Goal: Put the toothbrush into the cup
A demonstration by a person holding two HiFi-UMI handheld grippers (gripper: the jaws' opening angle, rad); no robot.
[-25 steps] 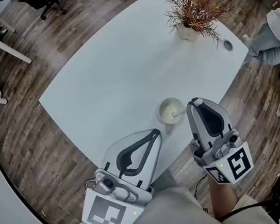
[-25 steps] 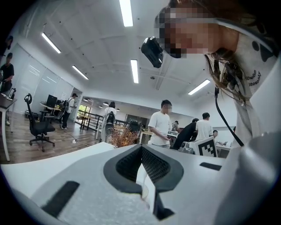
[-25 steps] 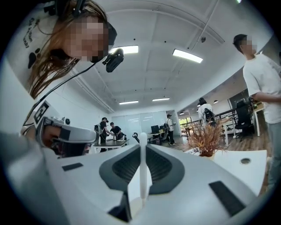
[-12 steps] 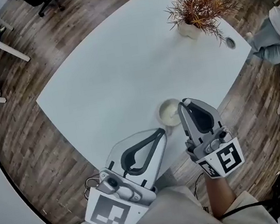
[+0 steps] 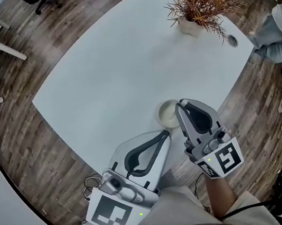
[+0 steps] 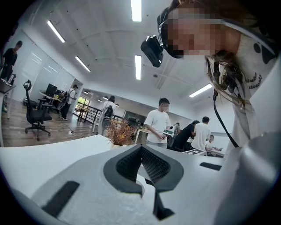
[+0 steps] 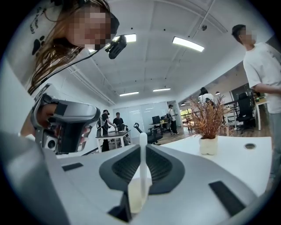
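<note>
A small cream cup (image 5: pixel 166 114) stands near the front edge of the white table (image 5: pixel 103 73). My right gripper (image 5: pixel 178 104) reaches its right rim with jaws closed on the white toothbrush (image 7: pixel 142 154). In the right gripper view the brush rises upright through the tip of my right gripper (image 7: pixel 145 147), with the cup (image 7: pixel 137 197) just below. In the head view the gripper hides the brush. My left gripper (image 5: pixel 162 133) hovers just below-left of the cup; in its own view my left gripper (image 6: pixel 141 147) has its jaws together with nothing between them.
A dried plant in a white pot (image 5: pixel 195 9) stands at the table's far right corner, beside a cable hole (image 5: pixel 232 41). The table edge runs just under both grippers, over wood floor. A person (image 7: pixel 263 66) stands close by on the right. Desks and office chairs lie beyond.
My right gripper has shifted left, up to the cup's rim, and the brush end that showed inside the cup is now covered. The left gripper has barely moved.
</note>
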